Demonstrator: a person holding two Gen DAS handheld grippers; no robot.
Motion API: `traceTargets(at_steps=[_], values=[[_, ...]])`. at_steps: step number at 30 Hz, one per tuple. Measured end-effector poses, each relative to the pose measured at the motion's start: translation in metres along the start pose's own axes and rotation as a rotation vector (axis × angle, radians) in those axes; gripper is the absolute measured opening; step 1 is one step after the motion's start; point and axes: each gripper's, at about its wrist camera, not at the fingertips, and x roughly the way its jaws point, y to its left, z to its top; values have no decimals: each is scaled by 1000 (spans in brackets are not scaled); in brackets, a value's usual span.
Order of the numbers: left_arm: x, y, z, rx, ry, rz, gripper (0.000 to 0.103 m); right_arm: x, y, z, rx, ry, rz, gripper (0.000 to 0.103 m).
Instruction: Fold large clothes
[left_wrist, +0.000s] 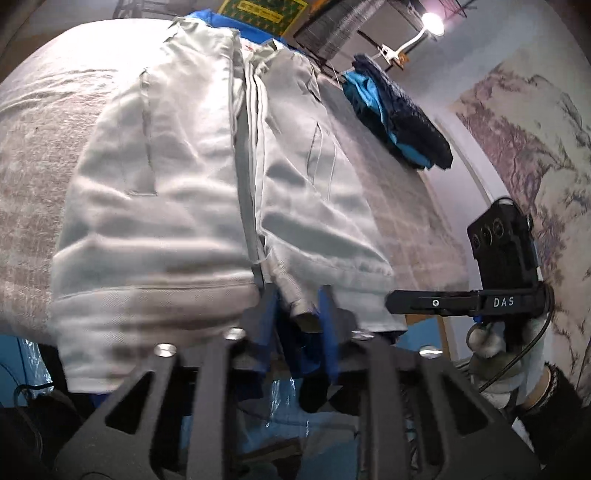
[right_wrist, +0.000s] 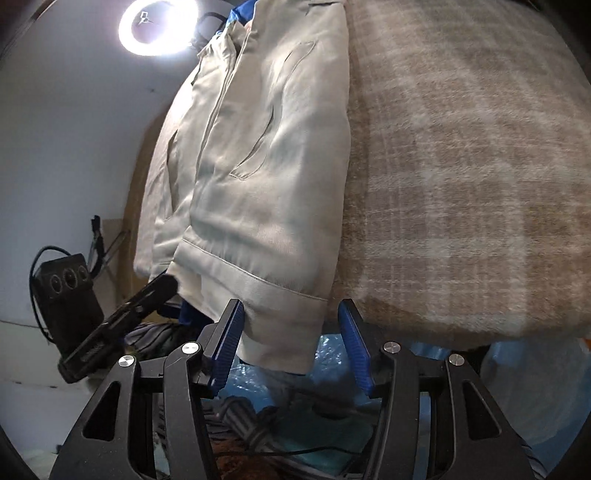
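A: Pale cotton: the jacket (right_wrist: 266, 155) is lying front-up on the plaid blanket (right_wrist: 461, 166), its hem hanging over the near edge.

B: Grippers?

A: The right gripper (right_wrist: 291, 339) is gaping wide around the hem corner, gripping nothing. The left gripper (left_wrist: 301, 314) is nearly closed about a hem flap; whether it's pinching, I can't tell.

B: Progress?

A: Seemingly sleeves in; the body fold is still waiting.

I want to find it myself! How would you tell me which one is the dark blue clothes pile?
Look at the big plaid blanket covering the table. Beside the pale grey jacket, near the blanket's far edge, lies the dark blue clothes pile. It is small, crumpled and navy with bright blue showing.
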Motion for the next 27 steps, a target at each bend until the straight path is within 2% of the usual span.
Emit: traceTargets(at_steps=[2,3,6,9,11,13,16,19,20,21,24,27], values=[[4,-3,-1,17,4,8,11,4,4,0,-15,10,9,33],[6,-4,-3,22,12,1,10,5,8,0,-38,5,-12,20],[6,-15,-6,39,16,-17,9,-4,18,-1,-83,-25,-55,9],[4,-30,-9,90,4,-16,8,-32,24,-7,-107,-96,-55,7],[15,-31,-14,122,28,12,8,-45,25,-13,-136,-131,-67,5],[25,-22,-18,97,62,28,7,-33,24,-17,-155,-112,-124,5],[22,-15,-19,72,60,-1,7,-1,14,-19,-136,-52,-187,5],[10,-17,-18,89,55,-12,7,2,25,-18,-197,-50,-225,5],[2,-16,-18,89,55,-23,8,1,28,-18,-212,-51,-231,9],[-6,-16,-17,96,50,-33,10,0,28,-18,-211,-50,-227,11],[-45,-9,-13,143,-12,-13,33,-12,32,-21,-221,-86,-239,11],[-77,8,-3,171,-76,48,36,-30,49,-25,-294,-174,-294,11]])
